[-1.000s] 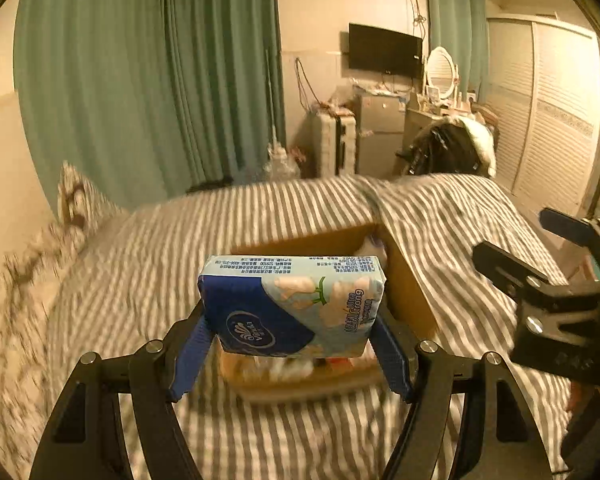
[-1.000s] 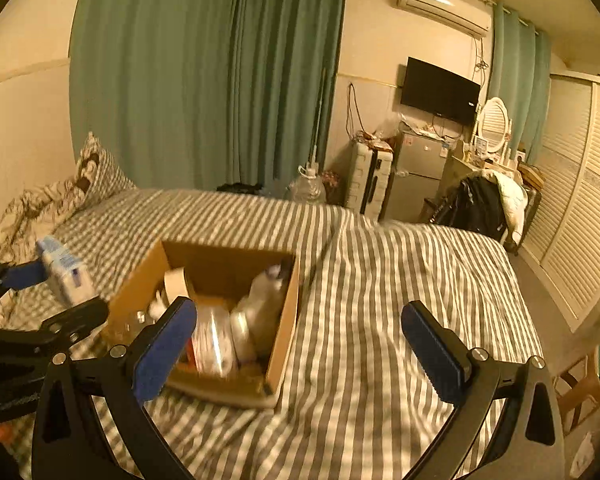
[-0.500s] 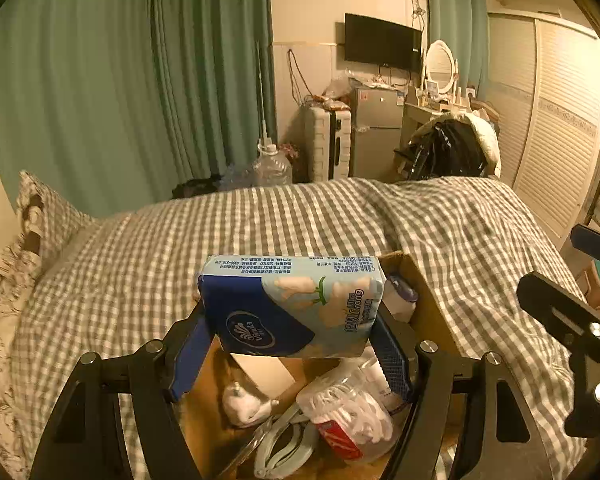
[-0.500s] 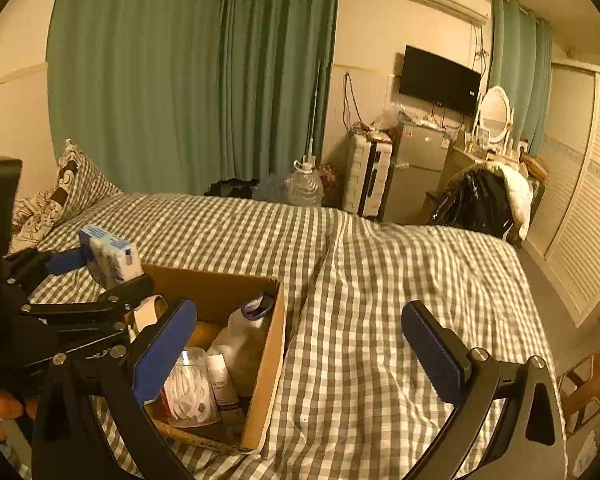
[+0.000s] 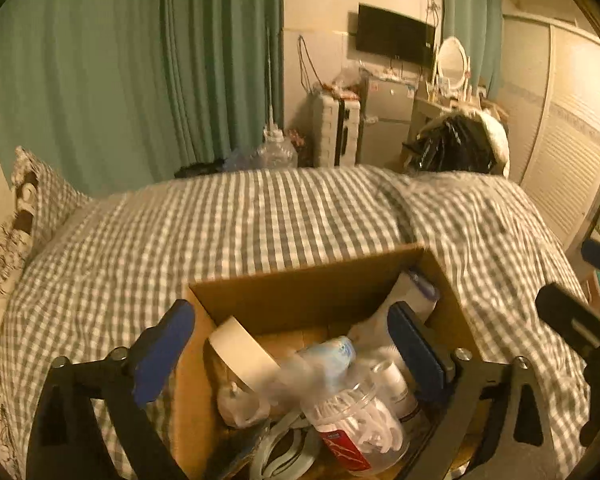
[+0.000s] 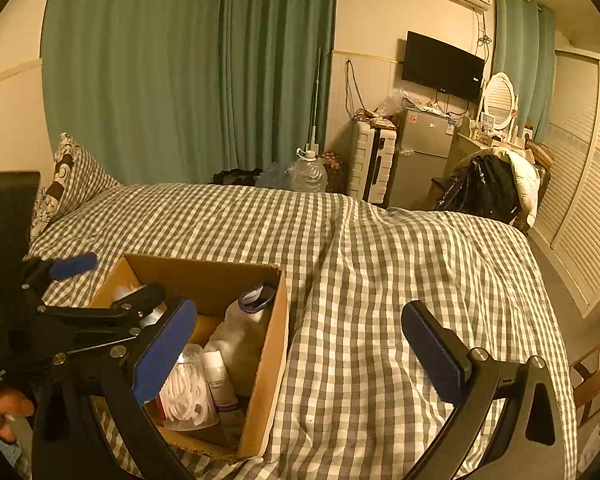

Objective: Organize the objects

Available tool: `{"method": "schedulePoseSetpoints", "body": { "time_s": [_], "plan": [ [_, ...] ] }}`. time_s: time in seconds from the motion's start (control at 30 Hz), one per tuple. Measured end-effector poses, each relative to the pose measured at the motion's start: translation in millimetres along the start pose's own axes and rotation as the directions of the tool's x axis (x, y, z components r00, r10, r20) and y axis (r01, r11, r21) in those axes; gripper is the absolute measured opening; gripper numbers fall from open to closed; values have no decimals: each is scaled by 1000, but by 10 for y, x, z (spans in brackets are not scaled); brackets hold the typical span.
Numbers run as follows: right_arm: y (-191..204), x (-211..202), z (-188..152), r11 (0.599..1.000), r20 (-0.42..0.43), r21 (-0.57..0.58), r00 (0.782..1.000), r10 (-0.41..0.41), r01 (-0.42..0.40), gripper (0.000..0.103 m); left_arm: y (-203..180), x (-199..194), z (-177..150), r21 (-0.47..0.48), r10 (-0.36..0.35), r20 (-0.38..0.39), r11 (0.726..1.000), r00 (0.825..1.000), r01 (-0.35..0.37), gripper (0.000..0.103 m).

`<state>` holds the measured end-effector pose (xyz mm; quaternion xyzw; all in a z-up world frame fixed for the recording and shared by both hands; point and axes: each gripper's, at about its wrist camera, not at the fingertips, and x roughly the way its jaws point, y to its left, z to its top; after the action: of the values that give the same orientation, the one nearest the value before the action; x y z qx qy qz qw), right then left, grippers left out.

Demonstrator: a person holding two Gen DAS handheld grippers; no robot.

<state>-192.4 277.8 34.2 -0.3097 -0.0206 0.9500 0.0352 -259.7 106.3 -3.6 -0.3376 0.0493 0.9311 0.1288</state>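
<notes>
A brown cardboard box (image 5: 300, 284) sits on the checked bed; it also shows in the right wrist view (image 6: 276, 332). It holds a tape roll (image 5: 240, 350), a white bottle (image 6: 240, 328), a clear tub of white clips (image 5: 356, 424) and other small items. The blue-and-white tissue pack (image 5: 324, 356) lies blurred inside the box. My left gripper (image 5: 296, 348) is open and empty over the box; it shows in the right wrist view (image 6: 108, 284) too. My right gripper (image 6: 300, 348) is open and empty over the bed, right of the box.
The checked bedspread (image 6: 400, 264) spreads around the box. A patterned pillow (image 6: 66, 184) lies at the far left. Green curtains (image 6: 188, 68), a water jug (image 6: 308, 172), a white suitcase (image 6: 372, 164) and a small fridge (image 6: 424, 148) stand beyond the bed.
My left gripper has opened and let go of the tissue pack, which has dropped into the box. The right gripper has hardly moved.
</notes>
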Motion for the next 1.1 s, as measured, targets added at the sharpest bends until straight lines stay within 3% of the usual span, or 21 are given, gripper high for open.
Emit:
{"method": "schedulePoseSetpoints", "body": {
  "time_s": [0.37, 0.67, 0.93, 1.03, 1.1],
  "plan": [
    [-14, -782, 282, 1000, 119, -11, 993, -20, 22, 103, 9, -927, 367, 41, 41, 147, 998, 988, -48, 103],
    [47, -1620, 452, 999, 236, -21, 971, -30, 36, 103, 98, -1888, 479, 38, 27, 301, 998, 953, -40, 103],
    [96, -2212, 366, 999, 312, -28, 950, -30, 41, 103, 89, -2395, 217, 48, 15, 375, 998, 927, -35, 103],
    [83, -2326, 146, 1000, 358, -1, 933, -26, 28, 103, 88, -2488, -67, 1, 21, 412, 1000, 911, -23, 103],
    [76, -2272, -95, 1000, 355, 19, 934, -29, 24, 103, 73, -2489, -255, -23, 31, 434, 999, 901, -23, 103]
  ]
}}
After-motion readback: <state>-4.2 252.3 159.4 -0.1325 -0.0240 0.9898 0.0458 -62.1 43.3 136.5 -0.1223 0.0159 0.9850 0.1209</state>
